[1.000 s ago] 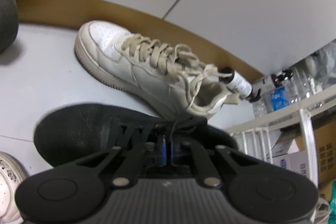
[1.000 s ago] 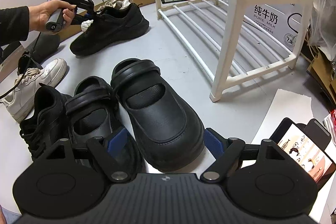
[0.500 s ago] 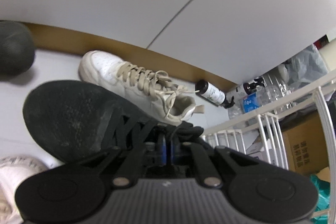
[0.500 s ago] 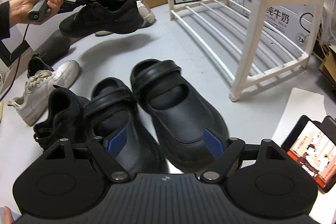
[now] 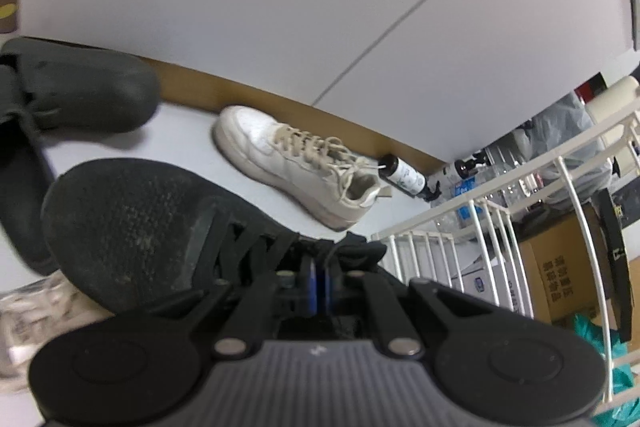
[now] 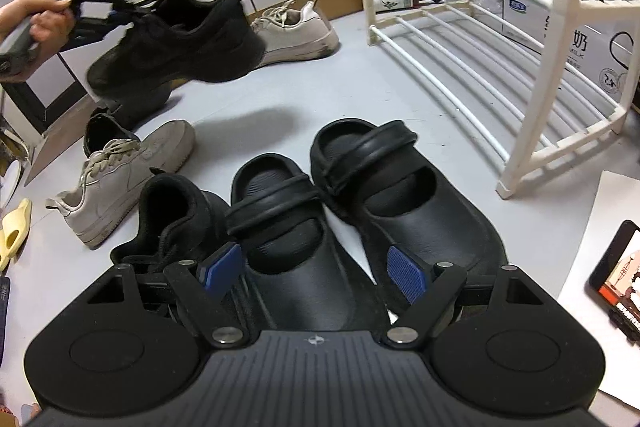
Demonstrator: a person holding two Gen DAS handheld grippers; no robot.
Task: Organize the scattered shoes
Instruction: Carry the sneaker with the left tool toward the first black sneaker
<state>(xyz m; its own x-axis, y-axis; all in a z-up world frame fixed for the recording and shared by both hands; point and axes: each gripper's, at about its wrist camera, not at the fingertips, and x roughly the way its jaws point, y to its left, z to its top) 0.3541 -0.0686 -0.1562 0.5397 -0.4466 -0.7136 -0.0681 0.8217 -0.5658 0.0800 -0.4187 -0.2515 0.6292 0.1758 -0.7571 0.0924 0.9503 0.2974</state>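
Note:
My left gripper (image 5: pixel 319 281) is shut on the tongue and laces of a black sneaker (image 5: pixel 152 227), which hangs in the air; the right wrist view shows that sneaker (image 6: pixel 176 43) lifted above the floor in a person's hand (image 6: pixel 44 19). My right gripper (image 6: pixel 316 271) stands open just above a pair of black strap clogs (image 6: pixel 372 195), touching neither. A second black sneaker (image 6: pixel 172 223) lies left of the clogs. One white sneaker (image 6: pixel 120 175) lies on the floor at left, another (image 6: pixel 296 27) by the wall. The white shoe rack (image 6: pixel 500 67) stands at right.
A grey clog (image 5: pixel 80 87) lies near the baseboard. A dark bottle (image 5: pixel 402 175) lies by the wall beside the rack. Cardboard boxes (image 6: pixel 592 39) sit behind the rack. A phone (image 6: pixel 616 267) rests on white paper at right. Yellow slippers (image 6: pixel 14 231) lie far left.
The left gripper has lifted the black sneaker off the floor and carried it up and rightward. The right gripper has edged forward and stays open over the clogs.

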